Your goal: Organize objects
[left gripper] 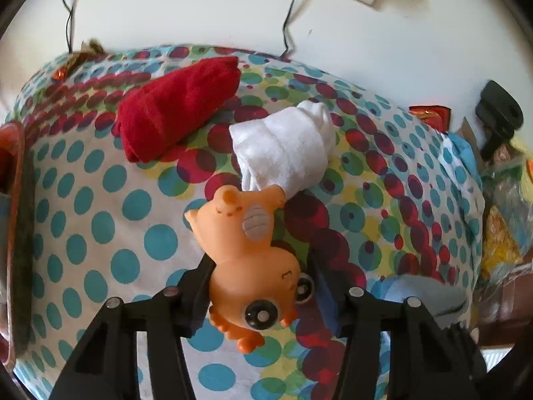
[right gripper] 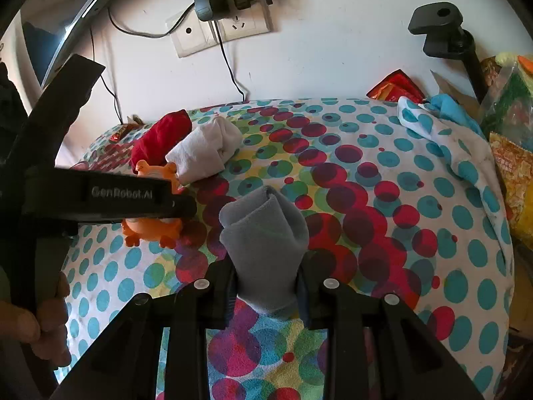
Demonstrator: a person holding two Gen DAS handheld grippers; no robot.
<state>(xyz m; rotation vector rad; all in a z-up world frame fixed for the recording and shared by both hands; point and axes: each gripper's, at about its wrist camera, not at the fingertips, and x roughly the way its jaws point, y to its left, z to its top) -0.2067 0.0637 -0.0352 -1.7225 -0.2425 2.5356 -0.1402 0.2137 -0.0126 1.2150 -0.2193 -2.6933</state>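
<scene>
while left hand-held gripper (left gripper: 263,286) clamps orange toy (left gripper: 246,250), right hand-held gripper (right gripper: 266,286) pinches grey sock (right gripper: 263,233), toy half hidden

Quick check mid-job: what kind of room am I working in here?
Probably a bedroom or other lived-in home room: a polka-dot sheet covers the soft work surface, rolled socks lie on it, and a charger is plugged into a wall outlet.

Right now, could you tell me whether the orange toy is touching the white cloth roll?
Touching: the left wrist view shows the orange toy pressed against the white cloth roll.

Black claw (left gripper: 263,286), "GenRobot.AI" lettering
</scene>
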